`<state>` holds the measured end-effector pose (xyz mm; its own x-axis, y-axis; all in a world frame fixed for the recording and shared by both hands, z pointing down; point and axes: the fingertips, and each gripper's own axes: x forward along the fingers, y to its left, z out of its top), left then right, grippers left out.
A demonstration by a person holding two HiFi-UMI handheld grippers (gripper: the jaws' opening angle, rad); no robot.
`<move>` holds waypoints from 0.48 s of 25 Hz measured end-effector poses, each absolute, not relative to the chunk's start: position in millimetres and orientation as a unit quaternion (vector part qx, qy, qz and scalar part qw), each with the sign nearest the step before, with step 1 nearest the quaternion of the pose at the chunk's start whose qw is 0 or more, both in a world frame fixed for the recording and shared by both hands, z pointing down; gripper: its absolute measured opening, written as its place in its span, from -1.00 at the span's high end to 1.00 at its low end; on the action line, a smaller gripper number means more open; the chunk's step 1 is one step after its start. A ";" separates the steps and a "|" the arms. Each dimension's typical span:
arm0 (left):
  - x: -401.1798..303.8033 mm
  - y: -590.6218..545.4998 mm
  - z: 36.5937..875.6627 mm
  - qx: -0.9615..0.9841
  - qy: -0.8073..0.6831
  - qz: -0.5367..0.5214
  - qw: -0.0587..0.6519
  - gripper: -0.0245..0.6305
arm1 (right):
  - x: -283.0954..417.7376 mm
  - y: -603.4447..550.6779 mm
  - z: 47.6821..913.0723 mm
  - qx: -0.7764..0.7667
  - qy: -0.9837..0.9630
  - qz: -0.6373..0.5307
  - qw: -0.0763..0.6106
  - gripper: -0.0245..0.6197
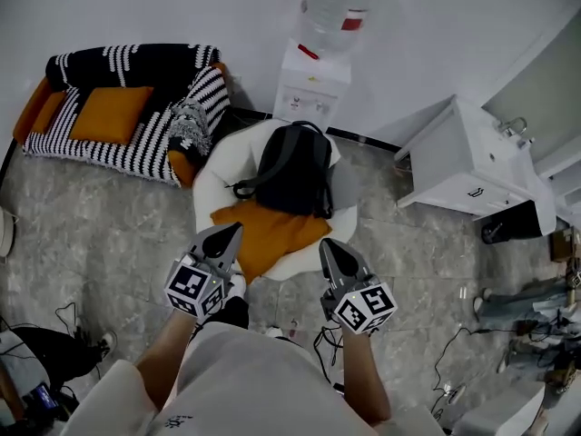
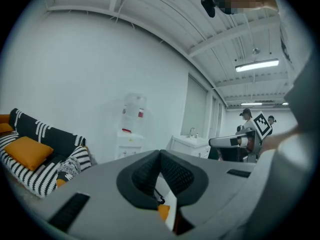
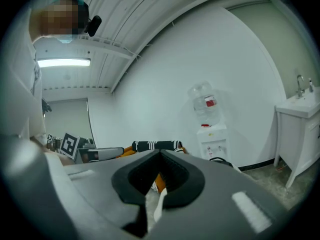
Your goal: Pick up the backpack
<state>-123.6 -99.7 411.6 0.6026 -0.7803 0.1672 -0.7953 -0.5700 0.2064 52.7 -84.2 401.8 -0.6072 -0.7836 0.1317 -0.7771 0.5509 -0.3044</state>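
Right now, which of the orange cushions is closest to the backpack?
The orange cushion on the white armchair, lying right at the backpack's near edge. The other cushion lies on the striped sofa, off to the left.

You face a water dispenser (image 1: 313, 84) against the white wall (image 1: 182, 7): striped sofa (image 1: 136, 148) to its left, white sink cabinet (image 1: 454, 153) to its right, grey marbled floor (image 1: 91, 216) before it.
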 end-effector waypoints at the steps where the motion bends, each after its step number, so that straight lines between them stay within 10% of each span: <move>1: -125.2 -109.4 412.7 0.889 -0.438 0.030 0.132 0.97 | 48.9 -94.9 401.1 -0.445 0.880 -0.167 0.008 0.92; 12: -132.8 -184.6 439.8 0.921 -0.359 0.049 0.145 0.97 | 37.7 -168.9 433.9 -0.500 0.842 -0.205 0.009 0.92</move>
<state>-132.8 -184.6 439.8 0.7377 -0.6464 0.1946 -0.6750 -0.7003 0.2323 37.7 -168.9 433.9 -0.5008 -0.8445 0.1901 -0.8373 0.4169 -0.3536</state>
